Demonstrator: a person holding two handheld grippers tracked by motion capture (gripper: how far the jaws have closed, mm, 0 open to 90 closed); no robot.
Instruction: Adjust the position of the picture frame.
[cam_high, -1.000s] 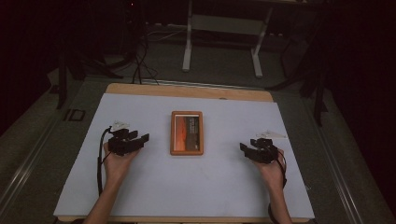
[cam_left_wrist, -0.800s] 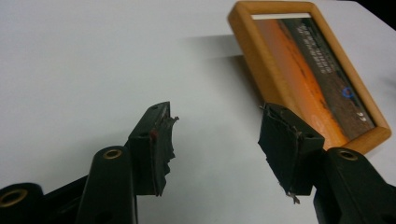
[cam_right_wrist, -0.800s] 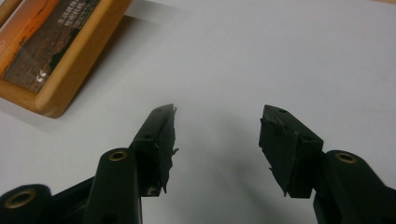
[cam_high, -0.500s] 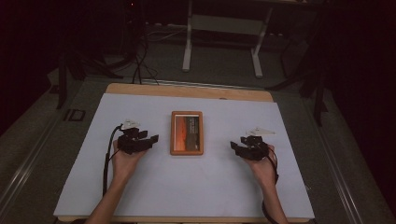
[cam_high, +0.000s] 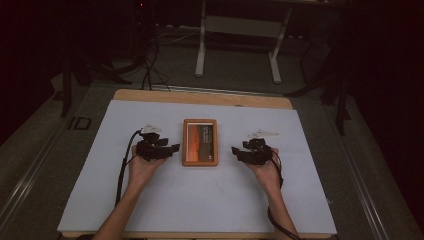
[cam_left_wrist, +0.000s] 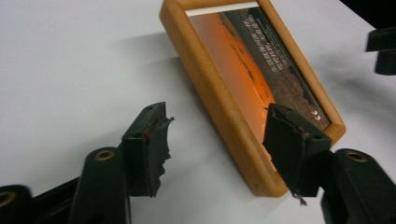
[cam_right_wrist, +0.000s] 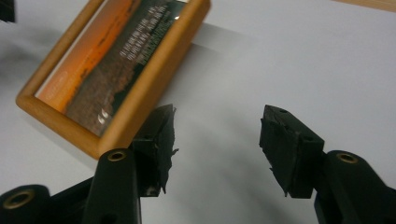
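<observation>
One wooden picture frame (cam_high: 200, 142) is counted, lying flat near the middle of the white table (cam_high: 200, 205) — a single frame, with an orange and dark printed insert behind its glass. Two grippers are counted, one to each hand, and two forearms are seen coming in from the bottom of the high view.

Against the picture of a second ago, both grippers have been brought inward: the left gripper (cam_high: 172, 148) is now placed just beside the frame's left edge, and the right gripper (cam_high: 235, 151) has been drawn closer to the frame's right edge, though a strip of bare table is left between them. The frame itself has not been shifted.

The left hand (cam_high: 141, 167) is held low, palm cupped under its tool, jaws pointed rightwards at the frame. In the left gripper view the jaws are seen spread wide — one over bare table, the other over the frame's near corner; whether that jaw touches the wood cannot be told. The right hand (cam_high: 265, 170) is held the same way, mirrored, with jaws pointed leftwards. In the right gripper view its jaws are likewise parted, nothing caught between them, with one jaw lying close by the frame's wooden rim and the other over open table.

A cable (cam_high: 122, 170) is seen trailing from the left gripper along the forearm.
</observation>
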